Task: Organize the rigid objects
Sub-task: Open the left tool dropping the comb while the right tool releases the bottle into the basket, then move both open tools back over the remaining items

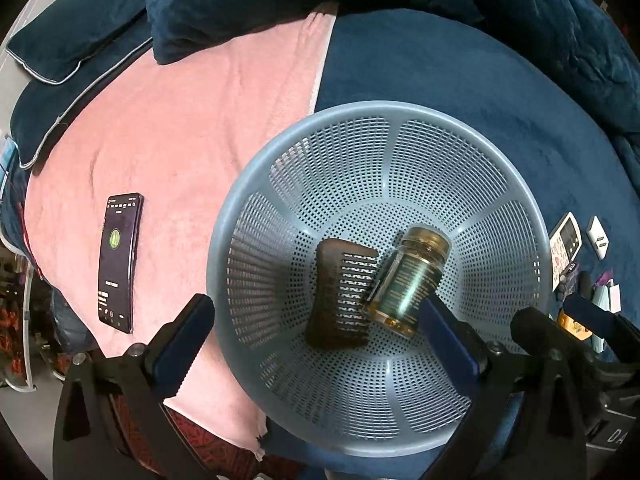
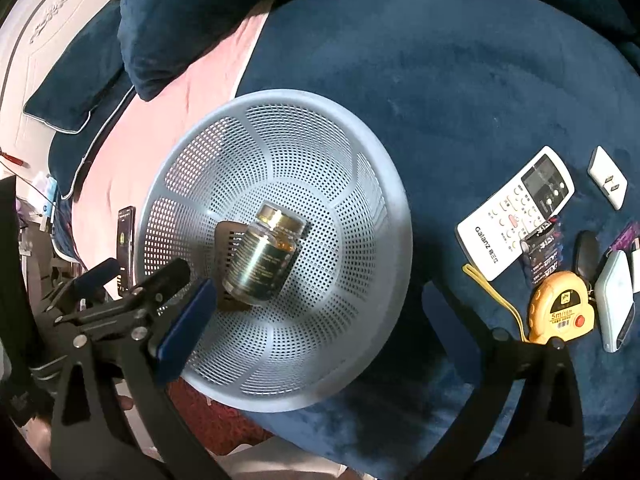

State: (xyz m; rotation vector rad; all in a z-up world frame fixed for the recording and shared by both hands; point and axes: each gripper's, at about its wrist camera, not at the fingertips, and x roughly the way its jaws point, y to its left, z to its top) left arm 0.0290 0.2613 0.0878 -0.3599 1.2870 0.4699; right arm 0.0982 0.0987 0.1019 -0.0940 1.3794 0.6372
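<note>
A round light-blue perforated basket (image 1: 256,184) lies on the bed; it also shows in the right wrist view (image 2: 376,168). Inside it lie a dark brown comb (image 1: 340,300) and a glass bottle with a gold cap (image 1: 408,280), which the right wrist view (image 2: 264,260) also shows, with the comb (image 2: 226,240) partly hidden behind it. My left gripper (image 1: 316,340) is open above the basket's near side. My right gripper (image 2: 316,320) is open over the basket's near right part. Both are empty.
A black phone (image 1: 118,260) lies on the pink towel (image 1: 180,120). On the dark blue blanket (image 2: 460,80) right of the basket lie a white Galanz remote (image 2: 516,212), a white charger (image 2: 608,182), a yellow tape measure (image 2: 560,308), a power bank (image 2: 614,300) and batteries (image 2: 542,248). Blue pillows lie behind.
</note>
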